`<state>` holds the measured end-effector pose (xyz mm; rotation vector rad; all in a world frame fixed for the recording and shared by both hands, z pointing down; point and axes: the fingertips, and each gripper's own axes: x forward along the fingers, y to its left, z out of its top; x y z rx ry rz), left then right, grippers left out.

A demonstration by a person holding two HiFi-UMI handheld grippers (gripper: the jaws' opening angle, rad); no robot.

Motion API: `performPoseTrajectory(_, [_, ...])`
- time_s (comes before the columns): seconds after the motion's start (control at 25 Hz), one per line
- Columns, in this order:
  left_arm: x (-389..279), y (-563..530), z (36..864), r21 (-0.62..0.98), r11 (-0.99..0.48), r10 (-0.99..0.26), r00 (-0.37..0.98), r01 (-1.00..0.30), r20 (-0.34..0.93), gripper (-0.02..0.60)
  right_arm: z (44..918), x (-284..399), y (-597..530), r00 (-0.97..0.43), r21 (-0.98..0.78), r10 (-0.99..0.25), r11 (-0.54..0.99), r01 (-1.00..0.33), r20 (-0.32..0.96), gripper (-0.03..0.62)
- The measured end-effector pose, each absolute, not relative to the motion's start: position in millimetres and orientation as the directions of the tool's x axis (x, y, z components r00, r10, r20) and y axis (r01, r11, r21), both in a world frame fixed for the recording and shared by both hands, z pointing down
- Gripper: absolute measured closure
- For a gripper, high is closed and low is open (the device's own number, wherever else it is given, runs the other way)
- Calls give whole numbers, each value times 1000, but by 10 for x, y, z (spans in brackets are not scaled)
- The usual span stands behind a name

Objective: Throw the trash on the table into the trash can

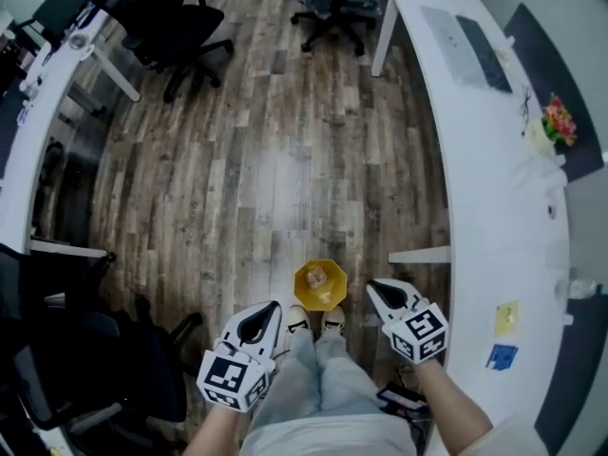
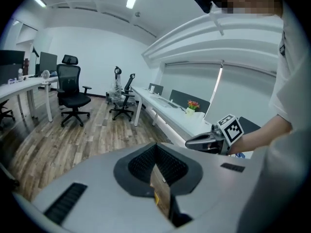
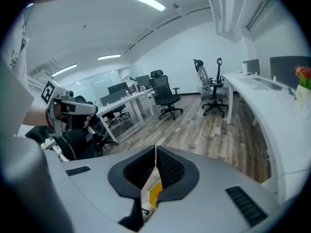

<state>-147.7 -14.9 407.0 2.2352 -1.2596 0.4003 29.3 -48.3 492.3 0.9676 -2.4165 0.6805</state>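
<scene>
A thin brown scrap (image 2: pixel 161 188) was held pinched in the left gripper (image 1: pixel 269 313) and a white-yellow wrapper (image 3: pixel 151 188) in the right gripper (image 1: pixel 377 293), near the floor-standing yellow trash can (image 1: pixel 320 264); both were judged light, limp and best nipped edgewise.

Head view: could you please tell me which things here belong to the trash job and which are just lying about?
Job: trash can, trash inside it, left gripper, right gripper, table; yellow packet and blue card there, possibly trash.
Lying about: laptop, flowers, chairs.
</scene>
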Motion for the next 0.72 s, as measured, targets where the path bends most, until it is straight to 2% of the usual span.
performPoseTrajectory(0.28, [-1432,29,3446,301,-432,-716,526,-850,458,580,3944,214,-384,-690,-300,-561,633,-713,456,560])
performPoseTrajectory(0.72, [-1221,20,3187,291,-503,-707,581,-814,404,580,3577,57,-455,-699,-264,-576,660,-703,424,562])
